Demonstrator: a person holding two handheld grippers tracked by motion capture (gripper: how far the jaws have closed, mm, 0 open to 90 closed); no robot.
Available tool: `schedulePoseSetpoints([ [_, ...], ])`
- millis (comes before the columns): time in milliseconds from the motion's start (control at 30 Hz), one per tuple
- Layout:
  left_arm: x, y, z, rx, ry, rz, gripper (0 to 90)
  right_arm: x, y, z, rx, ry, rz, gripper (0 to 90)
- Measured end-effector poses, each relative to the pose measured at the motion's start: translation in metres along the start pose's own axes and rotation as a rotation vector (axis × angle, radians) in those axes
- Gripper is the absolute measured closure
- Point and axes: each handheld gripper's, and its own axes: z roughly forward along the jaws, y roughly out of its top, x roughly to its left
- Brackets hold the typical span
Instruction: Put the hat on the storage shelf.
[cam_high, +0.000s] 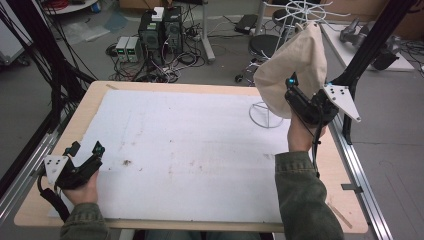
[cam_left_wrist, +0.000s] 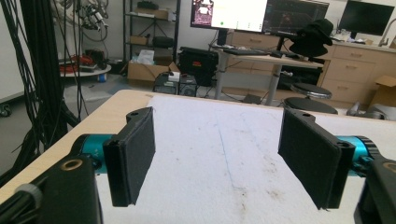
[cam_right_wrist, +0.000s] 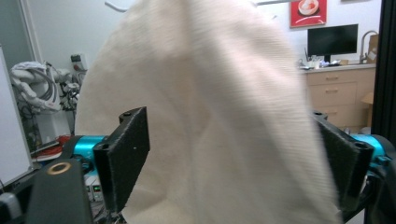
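Cream cloth bag (cam_right_wrist: 215, 116) hangs from wire rack (cam_high: 302, 12), between spread fingers of right gripper (cam_high: 300, 97), not yet gripped. Left gripper (cam_high: 85, 162) idles over surface (cam_high: 190, 145), fingers released, holding nothing.

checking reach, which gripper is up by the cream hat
The right gripper: it is raised at the hat on the wire stand, jaws open. The left gripper sits low at the table's near-left corner.

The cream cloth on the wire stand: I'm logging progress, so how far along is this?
Done: the cream cloth hangs on the wire stand. In hand: the right claw is open with the cloth between its jaws, not clamped. Left: any grip or pull; the left claw rests open over the white mat.
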Motion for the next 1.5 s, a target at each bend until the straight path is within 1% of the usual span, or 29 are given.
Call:
schedulePoseSetpoints([
  [33,0.0,0.0,0.0,-0.002,0.0,0.001,27.4,-0.001,0.0,0.0,0.0,-0.008,-0.004,19.0],
  [133,0.0,0.0,0.0,-0.001,0.001,0.001,27.4,-0.003,0.003,-0.004,-0.007,-0.008,0.005,15.6],
  [233,0.0,0.0,0.0,-0.002,0.0,0.001,27.4,-0.003,0.004,-0.008,-0.012,0.0,-0.011,12.8],
  [300,0.0,0.0,0.0,-0.003,-0.001,0.001,27.4,-0.002,0.005,-0.011,-0.006,0.005,-0.024,12.4],
  [400,-0.001,0.001,-0.001,-0.004,-0.001,0.001,27.4,-0.002,0.004,-0.015,-0.002,0.009,-0.029,11.8],
  [467,-0.001,0.001,-0.001,-0.005,-0.001,0.0,27.4,-0.002,0.001,-0.021,0.007,0.008,-0.035,11.7],
  [500,-0.001,0.001,-0.001,-0.004,0.0,0.0,27.4,-0.003,0.0,-0.023,0.006,0.009,-0.047,11.7],
  [567,0.0,0.0,0.0,-0.004,-0.002,0.0,27.4,-0.004,-0.004,-0.027,0.021,0.009,-0.077,11.7],
  [600,-0.001,0.0,0.0,-0.002,-0.002,0.0,27.4,-0.006,-0.006,-0.028,0.03,0.006,-0.102,11.7],
  [667,-0.001,0.0,0.001,-0.003,-0.005,0.0,27.4,-0.01,-0.007,-0.03,0.041,0.004,-0.094,11.7],
  [700,-0.001,0.001,0.001,-0.001,-0.005,0.003,27.4,-0.013,-0.007,-0.032,0.05,0.002,-0.078,11.7],
  [800,-0.002,0.001,0.001,-0.002,-0.004,0.0,27.4,-0.015,-0.011,-0.038,0.06,0.004,-0.073,11.6],
  [967,-0.002,0.001,0.001,-0.005,-0.002,-0.002,27.4,-0.018,-0.023,-0.055,0.043,-0.005,-0.101,11.7],
  [1067,-0.003,0.001,0.001,-0.007,-0.004,0.0,27.4,-0.021,-0.03,-0.061,0.05,-0.01,-0.125,11.6],
  [1100,-0.003,0.001,0.002,-0.009,-0.004,-0.001,27.4,-0.023,-0.033,-0.064,0.042,-0.015,-0.128,11.6],
  [1200,-0.003,0.001,0.002,-0.006,-0.003,-0.001,27.4,-0.027,-0.039,-0.067,0.057,-0.02,-0.109,11.6],
  [1300,-0.003,0.001,0.001,-0.007,-0.003,-0.002,27.4,-0.031,-0.04,-0.067,0.114,-0.009,-0.067,11.6],
  [1333,-0.003,0.001,0.0,-0.007,-0.002,-0.002,27.4,-0.031,-0.041,-0.067,0.118,-0.003,-0.075,11.7],
  [1367,-0.003,0.001,0.0,-0.009,-0.001,-0.004,27.4,-0.03,-0.042,-0.069,0.108,-0.006,-0.09,11.7],
  [1433,-0.003,0.001,0.0,-0.01,0.001,-0.004,27.4,-0.03,-0.047,-0.073,0.1,-0.005,-0.102,11.7],
  [1500,-0.002,0.001,-0.001,-0.01,0.002,-0.005,27.4,-0.032,-0.056,-0.077,0.126,-0.009,-0.11,11.7],
])
